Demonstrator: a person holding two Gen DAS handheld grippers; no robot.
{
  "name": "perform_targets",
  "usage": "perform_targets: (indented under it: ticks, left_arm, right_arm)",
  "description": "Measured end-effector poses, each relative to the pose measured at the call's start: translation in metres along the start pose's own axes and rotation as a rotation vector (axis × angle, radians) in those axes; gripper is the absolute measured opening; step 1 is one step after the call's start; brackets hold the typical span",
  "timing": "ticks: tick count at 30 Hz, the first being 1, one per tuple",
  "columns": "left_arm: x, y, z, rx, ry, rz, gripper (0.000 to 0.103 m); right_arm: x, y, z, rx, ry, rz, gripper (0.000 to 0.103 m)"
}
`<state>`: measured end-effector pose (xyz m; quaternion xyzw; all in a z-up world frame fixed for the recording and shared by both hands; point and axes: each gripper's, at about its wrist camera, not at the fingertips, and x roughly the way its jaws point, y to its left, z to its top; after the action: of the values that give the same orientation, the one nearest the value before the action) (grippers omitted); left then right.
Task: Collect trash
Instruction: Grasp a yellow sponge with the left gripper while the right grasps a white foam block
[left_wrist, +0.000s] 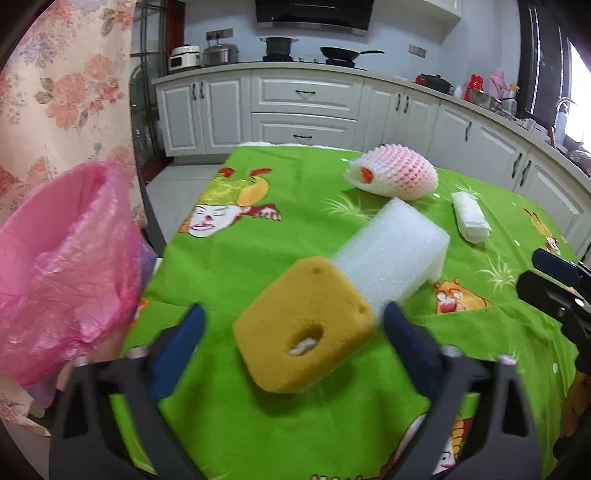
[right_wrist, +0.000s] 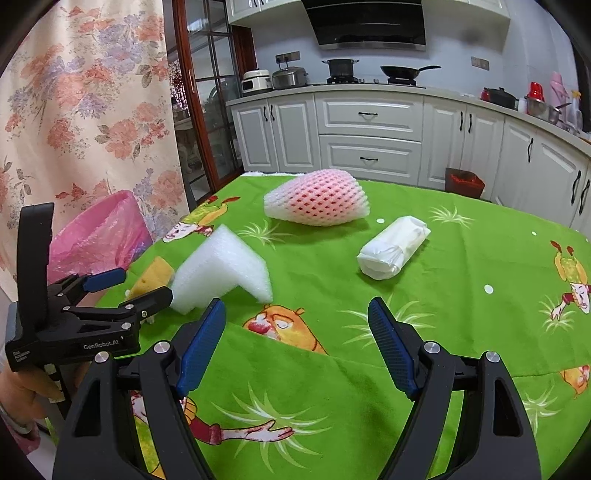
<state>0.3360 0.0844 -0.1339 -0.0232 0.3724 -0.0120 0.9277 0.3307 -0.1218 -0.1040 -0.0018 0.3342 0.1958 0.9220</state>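
Observation:
A yellow sponge (left_wrist: 304, 325) with a hole lies on the green tablecloth (left_wrist: 258, 424), between the fingers of my open left gripper (left_wrist: 293, 321); the pads do not touch it. A white foam block (left_wrist: 391, 251) leans against it. Farther back lie a pink foam fruit net (left_wrist: 395, 171) and a white tissue pack (left_wrist: 469, 218). In the right wrist view my right gripper (right_wrist: 297, 328) is open and empty over the cloth, with the foam block (right_wrist: 221, 273), the sponge (right_wrist: 155, 277), the net (right_wrist: 317, 197) and the tissue pack (right_wrist: 395, 247) ahead. The left gripper (right_wrist: 136, 286) shows at the left.
A bin lined with a pink bag (left_wrist: 62, 266) stands off the table's left edge, also in the right wrist view (right_wrist: 99, 236). A floral curtain (left_wrist: 62, 92) hangs behind it. White kitchen cabinets (left_wrist: 303, 110) run along the back. A small red box (right_wrist: 463, 182) sits on the floor.

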Motion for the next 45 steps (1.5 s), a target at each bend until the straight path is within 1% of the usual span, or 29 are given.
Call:
perform_targets:
  ticks: [1,2,3,5,7,9,15,19,21,23,24,27,30,34,38,39,41,45]
  left_arm:
    - [-0.001,-0.002,0.000,0.010,-0.004,-0.020,0.060]
    - [-0.002,-0.004,-0.001,0.019,-0.012,-0.020,0.058]
    - [-0.005,-0.006,-0.002,0.029,-0.022,-0.014,0.051]
    - [-0.010,-0.006,-0.004,0.032,-0.040,-0.015,0.045]
    - [-0.017,-0.001,-0.007,0.019,-0.063,-0.015,0.038]
    - [-0.026,0.004,-0.010,0.011,-0.082,-0.012,0.034]
    - [-0.060,0.030,-0.022,-0.015,-0.143,0.008,0.031]
    - [-0.075,0.048,-0.029,-0.023,-0.156,0.017,0.031]
    - [-0.082,0.057,-0.032,-0.023,-0.163,0.020,0.031]
    - [-0.086,0.064,-0.035,-0.025,-0.166,0.015,0.031]
    - [-0.089,0.068,-0.036,-0.028,-0.167,0.012,0.031]
    - [-0.094,0.080,-0.036,-0.044,-0.173,-0.001,0.031]
    - [-0.099,0.087,-0.036,-0.053,-0.181,-0.019,0.031]
    - [-0.103,0.087,-0.035,-0.057,-0.184,-0.048,0.031]
    - [-0.100,0.083,-0.036,-0.045,-0.171,-0.080,0.031]
    - [-0.099,0.080,-0.037,-0.042,-0.168,-0.084,0.031]
    - [-0.096,0.075,-0.036,-0.033,-0.164,-0.088,0.031]
    - [-0.093,0.070,-0.032,-0.041,-0.165,-0.093,0.031]
  right_arm:
    - [0.002,-0.001,0.000,0.004,0.004,-0.001,0.075]
    - [0.004,-0.001,0.000,0.009,0.009,0.000,0.075]
    - [0.005,-0.001,0.000,0.012,0.012,0.001,0.075]
    - [0.009,0.001,0.000,0.015,0.018,0.004,0.075]
    - [0.012,0.006,0.002,0.010,0.023,0.009,0.075]
    - [0.017,0.014,0.003,0.003,0.026,0.013,0.075]
    - [0.029,0.041,0.007,-0.001,0.033,0.028,0.075]
    - [0.040,0.067,0.011,0.005,0.040,0.028,0.077]
    - [0.045,0.078,0.011,0.012,0.039,0.007,0.079]
    - [0.050,0.090,0.013,0.004,0.029,-0.045,0.080]
    - [0.052,0.098,0.015,-0.012,0.017,-0.085,0.082]
    - [0.057,0.109,0.024,-0.029,-0.003,-0.133,0.084]
    - [0.067,0.115,0.038,-0.028,-0.022,-0.173,0.084]
    - [0.083,0.119,0.046,-0.038,-0.021,-0.233,0.084]
    - [0.101,0.116,0.045,-0.031,0.022,-0.274,0.084]
    - [0.105,0.113,0.045,-0.023,0.052,-0.266,0.084]
    - [0.106,0.111,0.044,-0.027,0.072,-0.256,0.084]
    - [0.090,0.100,0.036,-0.040,0.115,-0.227,0.084]
